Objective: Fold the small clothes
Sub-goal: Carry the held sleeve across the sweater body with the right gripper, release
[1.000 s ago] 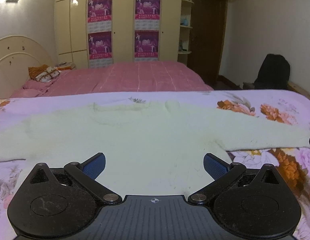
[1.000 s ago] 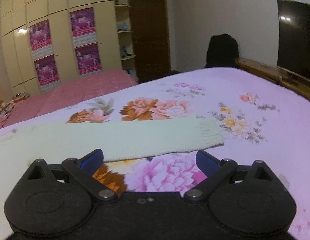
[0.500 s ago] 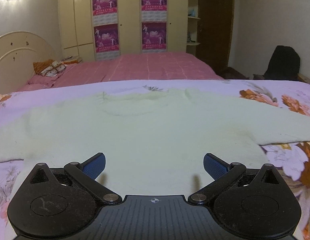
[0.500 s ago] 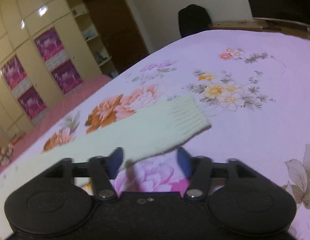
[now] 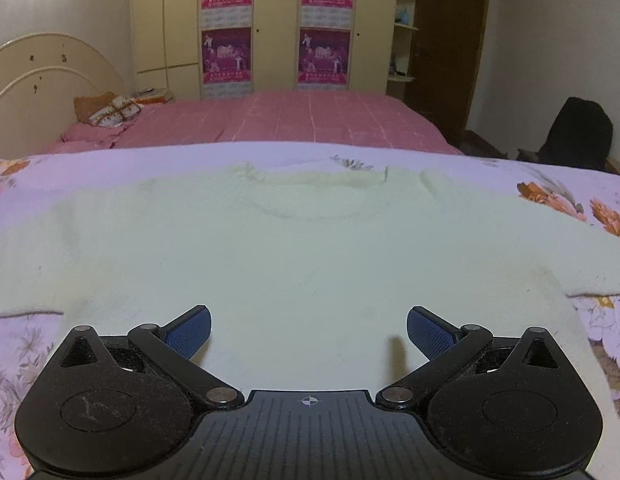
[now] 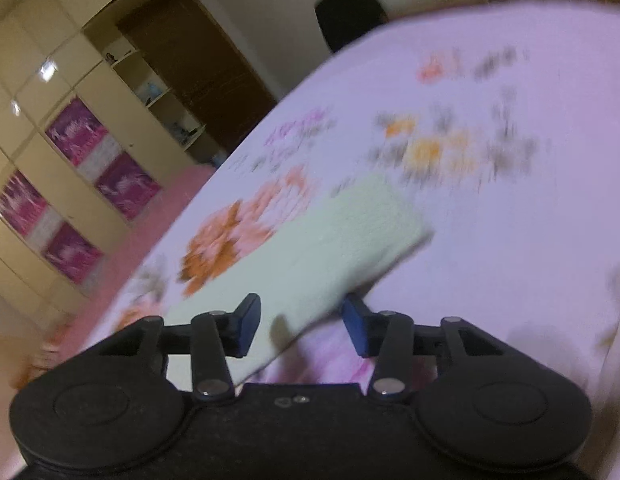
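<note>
Sweater (image 5: 301,256) flat under wide left claw (image 5: 308,330); sleeve (image 6: 322,248) between half-closed right claw (image 6: 301,326)

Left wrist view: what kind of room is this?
A home bedroom, most likely. A pale green sweater lies spread on a floral bedspread, a second bed with a pink cover stands behind it, and a tall cream wardrobe with posters lines the far wall.
</note>
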Motion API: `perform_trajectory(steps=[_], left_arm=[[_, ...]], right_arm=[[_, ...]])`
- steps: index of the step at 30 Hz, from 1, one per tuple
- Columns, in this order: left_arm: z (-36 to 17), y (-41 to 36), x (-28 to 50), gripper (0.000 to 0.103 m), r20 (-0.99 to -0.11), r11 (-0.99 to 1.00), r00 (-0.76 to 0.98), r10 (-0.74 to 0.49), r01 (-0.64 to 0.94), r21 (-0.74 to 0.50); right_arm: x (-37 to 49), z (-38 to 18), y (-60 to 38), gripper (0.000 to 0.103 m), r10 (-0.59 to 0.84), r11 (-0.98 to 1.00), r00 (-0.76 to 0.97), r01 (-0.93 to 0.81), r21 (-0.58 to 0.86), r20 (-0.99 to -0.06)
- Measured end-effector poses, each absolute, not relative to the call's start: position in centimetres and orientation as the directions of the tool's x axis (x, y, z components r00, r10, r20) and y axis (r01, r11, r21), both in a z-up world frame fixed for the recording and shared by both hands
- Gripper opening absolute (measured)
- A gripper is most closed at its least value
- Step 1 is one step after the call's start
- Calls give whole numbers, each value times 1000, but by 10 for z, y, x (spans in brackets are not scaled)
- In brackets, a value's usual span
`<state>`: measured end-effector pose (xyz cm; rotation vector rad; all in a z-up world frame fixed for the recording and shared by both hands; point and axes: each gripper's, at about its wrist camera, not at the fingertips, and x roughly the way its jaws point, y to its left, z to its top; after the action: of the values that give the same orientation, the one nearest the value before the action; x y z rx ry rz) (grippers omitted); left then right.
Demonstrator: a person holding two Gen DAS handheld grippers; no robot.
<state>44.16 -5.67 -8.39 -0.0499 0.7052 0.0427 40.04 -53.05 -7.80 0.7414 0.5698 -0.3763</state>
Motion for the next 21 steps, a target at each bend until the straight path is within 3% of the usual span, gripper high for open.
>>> perform_trajectory(steps=[4, 7, 8, 9, 13, 18, 20, 21], left_arm=[[-86, -52, 443, 103, -644, 997, 764, 41, -76, -27], [-86, -46, 445, 103, -639, 994, 767, 59, -102, -30], [-87, -43, 445, 103, -640, 994, 765, 64, -107, -28], [-88, -41, 445, 103, -644, 994, 762, 67, -108, -24], [-93, -36, 447, 103, -654, 993, 750, 97, -113, 18], [-93, -24, 445, 102, -657, 995, 749, 85, -94, 22], [-92, -19, 445, 78, -659, 995, 747, 86, -92, 25], [-93, -15, 446, 76, -668, 995, 738, 90, -99, 25]], right_arm=[[398, -85, -518, 45, -86, 668, 797, 491, 559, -598], [401, -92, -541, 27, -90, 570, 811, 518, 638, -577], [402, -95, -547, 13, -98, 545, 808, 532, 648, -581], [402, -97, -554, 8, -101, 520, 805, 544, 659, -585], [403, -96, -557, 7, -113, 555, 801, 541, 631, -588], [420, -78, -529, 4, -192, 727, 789, 514, 456, -583], [426, -74, -517, 4, -209, 753, 794, 503, 424, -571], [429, -72, -511, 4, -212, 765, 799, 494, 413, -563]])
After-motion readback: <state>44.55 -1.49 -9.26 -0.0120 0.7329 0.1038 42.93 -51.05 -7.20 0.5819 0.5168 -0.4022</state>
